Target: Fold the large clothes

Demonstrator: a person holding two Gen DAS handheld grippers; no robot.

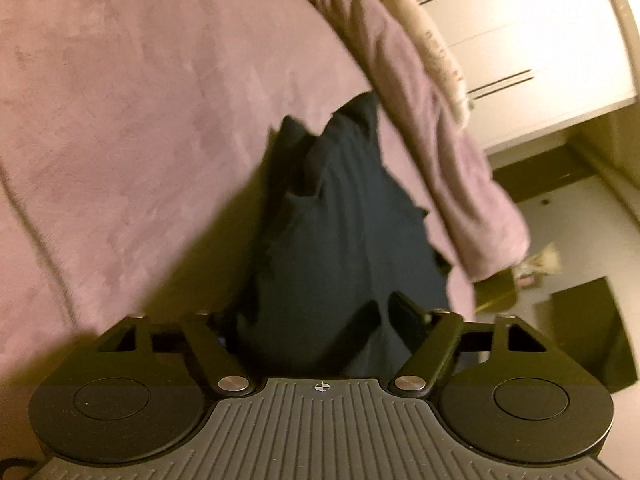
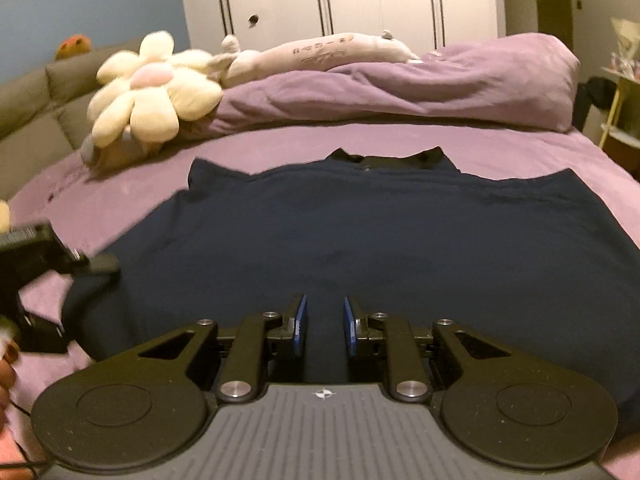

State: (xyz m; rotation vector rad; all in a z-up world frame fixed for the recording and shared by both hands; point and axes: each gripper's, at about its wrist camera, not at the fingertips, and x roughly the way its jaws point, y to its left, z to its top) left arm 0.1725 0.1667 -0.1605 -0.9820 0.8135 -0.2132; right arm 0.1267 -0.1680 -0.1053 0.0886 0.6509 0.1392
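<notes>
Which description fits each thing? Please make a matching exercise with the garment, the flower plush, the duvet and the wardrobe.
Things:
1. garment
2. flower plush
3. duvet
4. wardrobe

Descriptions:
A. white, behind the bed
B. dark blue, spread flat on the sheet
C. cream with a pink centre
D. purple, bunched at the far side of the bed

Pairs: 1-B, 2-C, 3-D, 4-A

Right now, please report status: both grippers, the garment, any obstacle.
Left gripper at the navy garment edge, grip unclear. Right gripper open above it. Garment flat on bed. Flower plush clear.
</notes>
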